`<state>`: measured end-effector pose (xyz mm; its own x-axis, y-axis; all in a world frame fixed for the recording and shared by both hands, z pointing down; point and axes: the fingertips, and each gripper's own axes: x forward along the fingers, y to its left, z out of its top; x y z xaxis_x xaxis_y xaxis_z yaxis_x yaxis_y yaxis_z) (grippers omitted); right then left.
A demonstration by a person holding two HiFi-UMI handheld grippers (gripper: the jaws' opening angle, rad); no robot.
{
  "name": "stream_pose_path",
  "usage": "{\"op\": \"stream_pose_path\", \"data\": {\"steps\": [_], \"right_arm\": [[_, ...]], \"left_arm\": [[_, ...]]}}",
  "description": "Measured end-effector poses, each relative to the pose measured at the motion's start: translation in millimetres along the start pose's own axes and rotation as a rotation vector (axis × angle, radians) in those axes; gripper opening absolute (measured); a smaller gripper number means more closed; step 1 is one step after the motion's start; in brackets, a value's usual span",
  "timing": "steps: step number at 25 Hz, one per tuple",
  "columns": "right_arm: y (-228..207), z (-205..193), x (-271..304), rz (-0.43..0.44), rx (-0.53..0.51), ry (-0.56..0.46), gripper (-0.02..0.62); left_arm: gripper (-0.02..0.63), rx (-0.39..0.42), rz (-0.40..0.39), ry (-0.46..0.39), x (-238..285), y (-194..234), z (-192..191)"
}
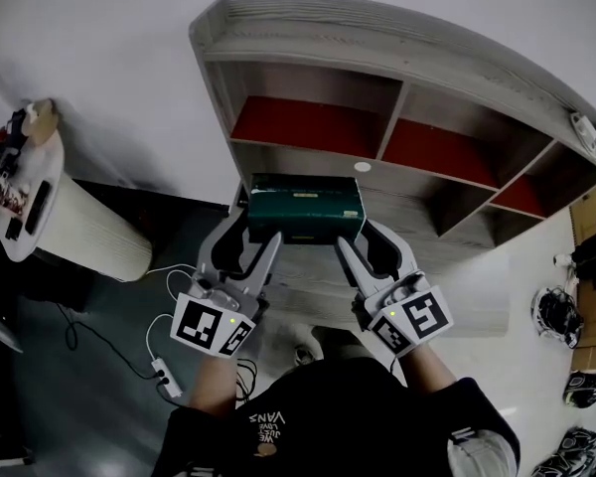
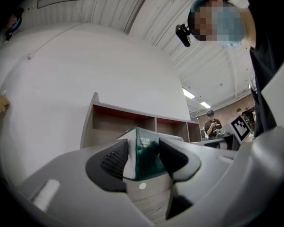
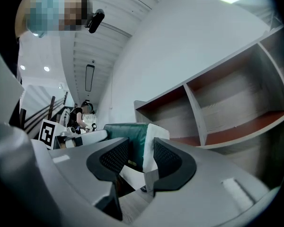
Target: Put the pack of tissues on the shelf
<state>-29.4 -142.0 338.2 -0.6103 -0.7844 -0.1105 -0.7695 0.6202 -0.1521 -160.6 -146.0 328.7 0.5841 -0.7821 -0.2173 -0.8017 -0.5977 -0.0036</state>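
In the head view, the shelf is seen from above, with its compartments floored in red. A dark green pack is held over the wooden board below the left and middle compartments. It is taken at both ends: the left gripper is closed on the left end and the right gripper on the right end. Whether the pack rests on the board cannot be told. A round white table carrying small things is seen at the left, well apart from the shelf.

In the left gripper view, a corner of the pack is clamped between the jaws of the left gripper — the white end lies against one pad, the green face against the other. The shelf is seen just behind.

In the right gripper view, the right gripper is shut on the other end of the pack; the white end and part of the green face are caught between the jaws. The shelf fills the right side of the view.
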Motion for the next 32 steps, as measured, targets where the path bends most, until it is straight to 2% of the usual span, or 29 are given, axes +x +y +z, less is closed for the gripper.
{"op": "stream_pose_path", "data": {"steps": [21, 32], "right_arm": [[-65, -2, 70, -0.019, -0.069, 0.003, 0.163], [-82, -8, 96, -0.039, -0.132, 0.018, 0.163]], "left_arm": [[0.233, 0.009, -0.020, -0.005, 80, 52, -25], [0.233, 0.003, -0.038, -0.014, 105, 75, -40]]}}
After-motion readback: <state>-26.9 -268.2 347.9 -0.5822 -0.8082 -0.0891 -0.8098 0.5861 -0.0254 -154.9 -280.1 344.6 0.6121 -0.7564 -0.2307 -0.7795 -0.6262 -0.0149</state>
